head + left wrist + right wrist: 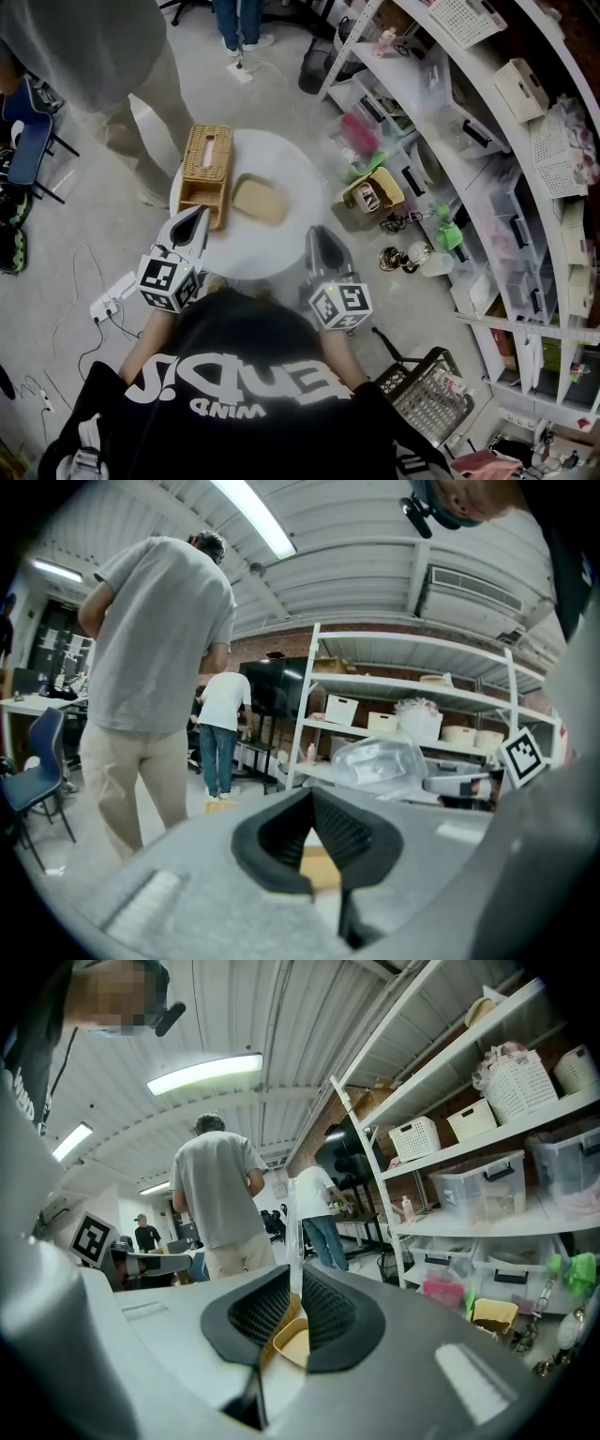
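1. We hold the left gripper (201,210) with its jaws pressed together and empty. The wicker basket (208,159) lies just ahead of its tip; we cannot tell whether they touch.
2. Our right gripper (322,232) is closed to a thin slit and pinches nothing.
3. The tan tray (260,200) sits ahead of both grippers and between their lines, apart from each.
4. We judge that both grippers sit low at the near rim of the round white table (281,155) and angle inward so that each faces the tray.
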A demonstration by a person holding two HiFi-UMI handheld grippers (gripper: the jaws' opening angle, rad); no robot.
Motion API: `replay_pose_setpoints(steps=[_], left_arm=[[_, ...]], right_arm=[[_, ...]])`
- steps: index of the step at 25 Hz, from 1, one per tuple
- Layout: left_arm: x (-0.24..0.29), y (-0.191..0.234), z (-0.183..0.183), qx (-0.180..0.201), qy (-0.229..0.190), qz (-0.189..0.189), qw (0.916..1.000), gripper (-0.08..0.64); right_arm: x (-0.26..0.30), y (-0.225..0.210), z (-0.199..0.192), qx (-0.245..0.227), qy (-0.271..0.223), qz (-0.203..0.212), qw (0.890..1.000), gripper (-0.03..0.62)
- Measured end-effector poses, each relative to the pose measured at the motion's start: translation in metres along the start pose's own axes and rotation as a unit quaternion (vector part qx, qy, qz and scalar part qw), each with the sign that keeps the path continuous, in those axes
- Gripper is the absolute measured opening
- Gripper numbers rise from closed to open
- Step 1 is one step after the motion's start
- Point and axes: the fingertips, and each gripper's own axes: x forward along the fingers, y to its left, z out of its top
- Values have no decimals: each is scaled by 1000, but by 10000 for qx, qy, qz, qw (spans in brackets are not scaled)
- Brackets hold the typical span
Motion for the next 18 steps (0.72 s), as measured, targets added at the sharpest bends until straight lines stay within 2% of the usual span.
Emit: replay_pose_setpoints(steps=[5, 11, 18], left_arm=[[-2, 4, -3, 3, 28, 31, 10000, 2], [-1, -1, -1, -4, 48, 44, 10000, 2], [-2, 2, 1, -1, -8, 14, 10000, 2]], right_arm=[[5, 3, -5, -1, 79, 57, 10000, 43], [5, 4, 6, 59, -60, 189, 9998, 43], [1, 9, 10, -79, -17, 247, 9997, 44]])
